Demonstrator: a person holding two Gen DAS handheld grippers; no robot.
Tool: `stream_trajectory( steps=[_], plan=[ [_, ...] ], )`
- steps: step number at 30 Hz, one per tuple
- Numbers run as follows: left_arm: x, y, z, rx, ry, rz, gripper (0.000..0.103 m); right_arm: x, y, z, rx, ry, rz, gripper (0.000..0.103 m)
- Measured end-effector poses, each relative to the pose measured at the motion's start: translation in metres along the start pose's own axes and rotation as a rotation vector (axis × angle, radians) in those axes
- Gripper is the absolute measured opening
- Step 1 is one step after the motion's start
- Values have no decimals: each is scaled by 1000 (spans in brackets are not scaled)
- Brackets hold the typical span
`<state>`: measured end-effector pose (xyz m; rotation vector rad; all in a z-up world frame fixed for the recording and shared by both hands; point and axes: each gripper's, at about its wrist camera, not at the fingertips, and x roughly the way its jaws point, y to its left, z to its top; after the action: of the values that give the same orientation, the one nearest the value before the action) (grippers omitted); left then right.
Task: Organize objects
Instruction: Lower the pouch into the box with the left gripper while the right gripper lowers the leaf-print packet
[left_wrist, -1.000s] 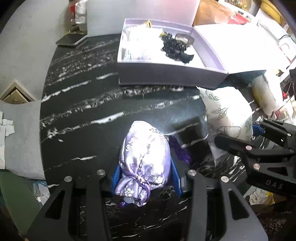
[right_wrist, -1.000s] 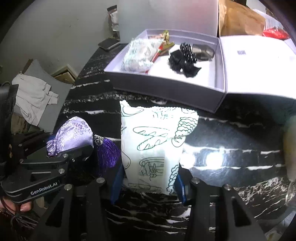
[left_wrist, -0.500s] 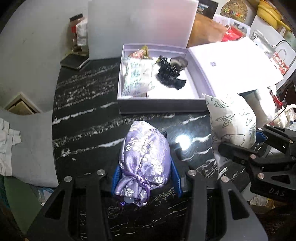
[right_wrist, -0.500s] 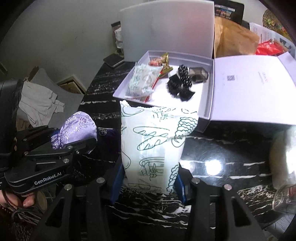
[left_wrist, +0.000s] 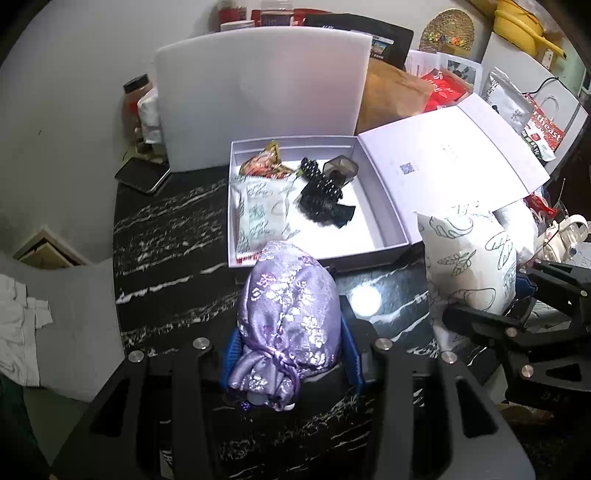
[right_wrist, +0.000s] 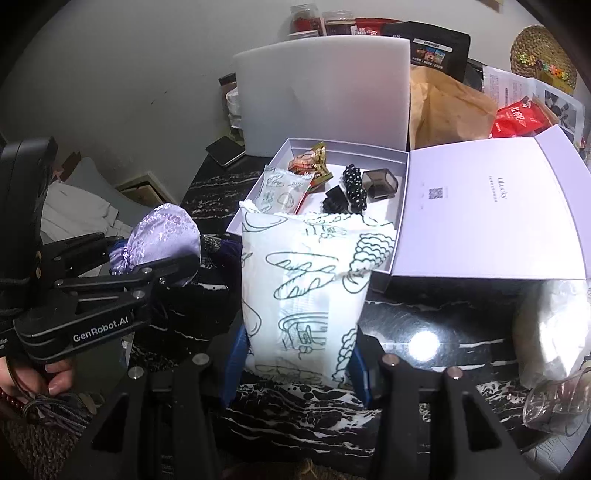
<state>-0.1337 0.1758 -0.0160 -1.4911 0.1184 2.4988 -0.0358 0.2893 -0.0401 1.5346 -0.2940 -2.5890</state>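
Two grippers, both loaded: your left gripper is clamped on a lilac brocade drawstring pouch, its blue finger pads pressed against the pouch's tied neck, and your right gripper is closed around the lower end of a white snack packet printed with green line drawings. You hold both above the black marble-patterned table, just in front of the open pale lilac gift box.

From your left wrist view, the pouch's rounded end overlaps the box's near wall. From your right wrist view, the packet's top edge crosses the same wall. Inside the box you have a second white printed packet on the left, a red and gold wrapper behind it, a cluster of black beads with a black bow in the middle, and a small smoky translucent case at the back. The box lid lies folded open to the right. A white foam board stands behind the box, with a dark phone lying beside it.
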Motion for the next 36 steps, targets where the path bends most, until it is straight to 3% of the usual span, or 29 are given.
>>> stream_trajectory(
  steps=[12,23,36],
  plan=[
    [32,-1,41,17,24,-1,43,11,-19,27,21,-4,17,49],
    [92,11,62,2,111,2,43,54,-26,49,-26,65,58,49],
    [139,20,100,48,136,35,43,97,-46,75,-43,110,88,49]
  ],
)
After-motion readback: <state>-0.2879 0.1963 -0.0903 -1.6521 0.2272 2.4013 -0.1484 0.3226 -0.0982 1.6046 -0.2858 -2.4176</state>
